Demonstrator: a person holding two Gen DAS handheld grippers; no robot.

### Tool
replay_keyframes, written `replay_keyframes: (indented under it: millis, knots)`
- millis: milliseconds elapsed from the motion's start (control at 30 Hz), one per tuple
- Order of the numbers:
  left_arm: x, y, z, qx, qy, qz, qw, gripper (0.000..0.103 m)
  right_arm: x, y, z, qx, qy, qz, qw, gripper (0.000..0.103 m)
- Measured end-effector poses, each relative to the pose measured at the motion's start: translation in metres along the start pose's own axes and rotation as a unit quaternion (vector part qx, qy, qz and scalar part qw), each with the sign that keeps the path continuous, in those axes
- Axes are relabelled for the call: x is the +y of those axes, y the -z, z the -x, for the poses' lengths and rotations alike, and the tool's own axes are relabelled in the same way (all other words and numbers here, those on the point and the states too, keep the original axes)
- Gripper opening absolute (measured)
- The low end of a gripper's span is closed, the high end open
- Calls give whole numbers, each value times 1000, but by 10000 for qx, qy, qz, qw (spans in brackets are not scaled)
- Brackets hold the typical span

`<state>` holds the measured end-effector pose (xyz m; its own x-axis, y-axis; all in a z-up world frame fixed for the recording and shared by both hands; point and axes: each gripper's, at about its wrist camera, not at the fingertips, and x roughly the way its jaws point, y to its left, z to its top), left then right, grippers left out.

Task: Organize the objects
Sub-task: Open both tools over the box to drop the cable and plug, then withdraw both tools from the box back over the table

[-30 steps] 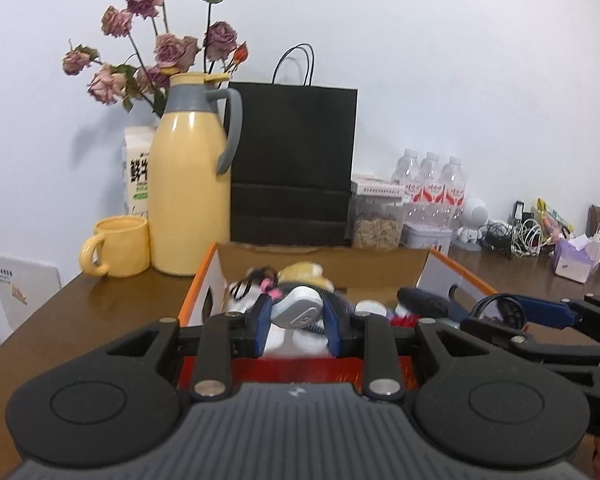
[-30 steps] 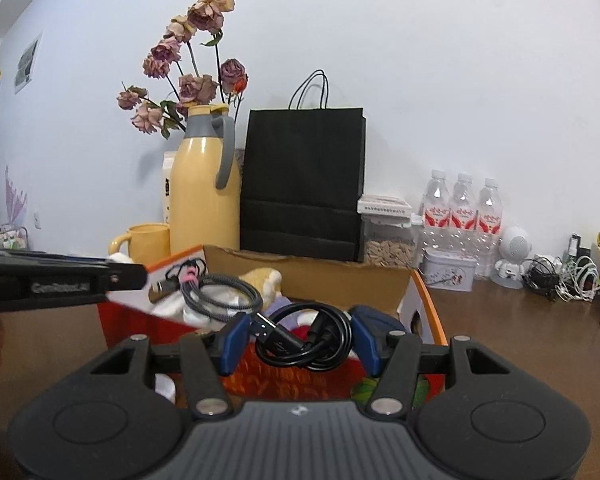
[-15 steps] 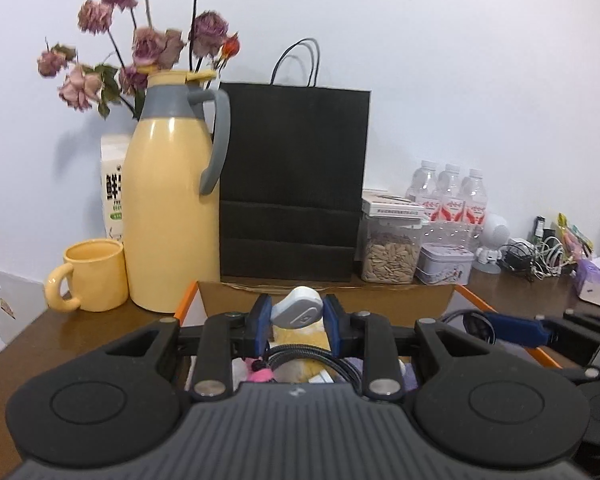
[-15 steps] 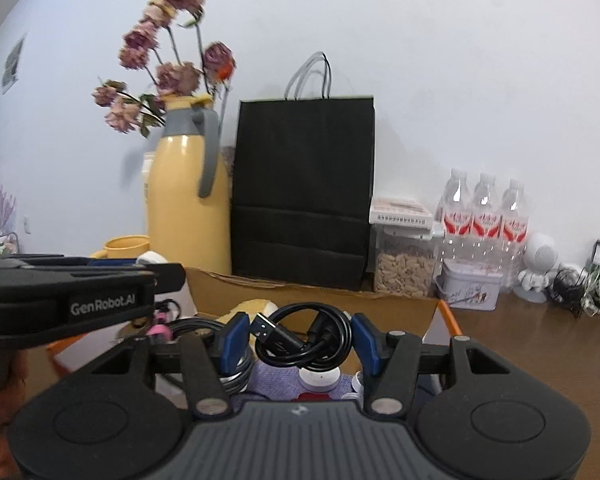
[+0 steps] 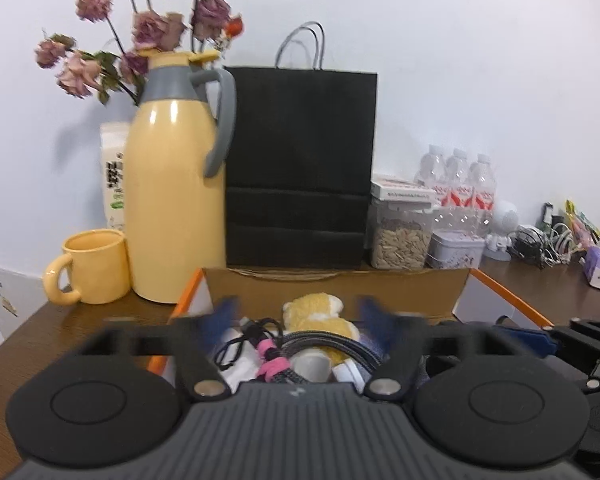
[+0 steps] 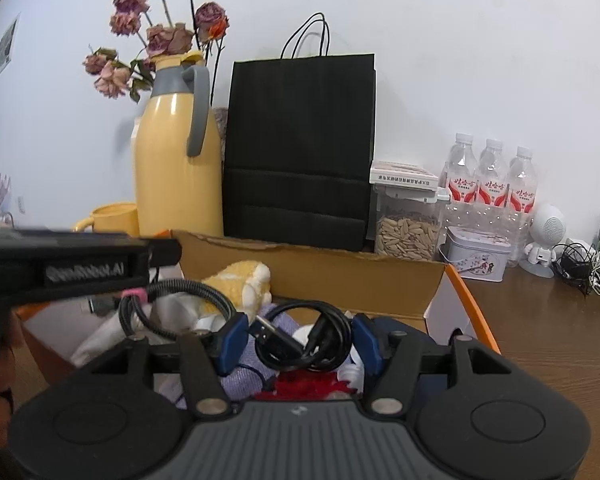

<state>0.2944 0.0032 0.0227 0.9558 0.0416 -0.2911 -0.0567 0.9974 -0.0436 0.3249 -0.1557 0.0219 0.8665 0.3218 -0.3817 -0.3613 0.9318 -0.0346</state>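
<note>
Left gripper [image 5: 298, 312] jaws opening wide over the cardboard box [image 5: 336, 286], nothing gripped. Right gripper [image 6: 298, 338] jaws opening, black cable coil [image 6: 304, 336] between them, above the box; thermos [image 6: 176, 164] at 11 o'clock.

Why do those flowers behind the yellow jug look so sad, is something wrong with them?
Yes, the flowers look dried out: their pink heads are shrivelled and drooping. Also, the cardboard box has a ragged, torn back edge, and things are piled in it in a jumble, like the plush toy and a coiled black cable.

"GenRobot.AI" — blurred — on the left tool [image 6: 80, 268].
</note>
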Motion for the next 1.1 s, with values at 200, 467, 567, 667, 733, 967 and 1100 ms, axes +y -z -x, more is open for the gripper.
replay_keyframes:
  millis: [200,467,567,667,733,967,1100]
  knots:
    - [3,2,6,-98,-138,50,9998,103,-4,1,11,-179,161,-120,9996,103]
    - [3,5,7,-33,-131,49,9999,103,-6,0,12,-162,156,-157,9996,103]
    - [3,5,10,-53,-111,66,9999,103,-6,0,14,-177,149,-159,9996,103]
    - [4,4,14,-70,-85,92,9999,103,-6,1,16,-190,147,-141,9996,103]
    - [6,4,19,-89,-54,113,9999,103,-6,1,19,-187,156,-118,9996,103]
    - [13,3,42,-149,-1,90,9998,103,-7,5,42,-281,117,67,9995,103]
    - [17,9,55,-52,32,-14,10000,103,-6,10,58,-349,53,165,9992,103]
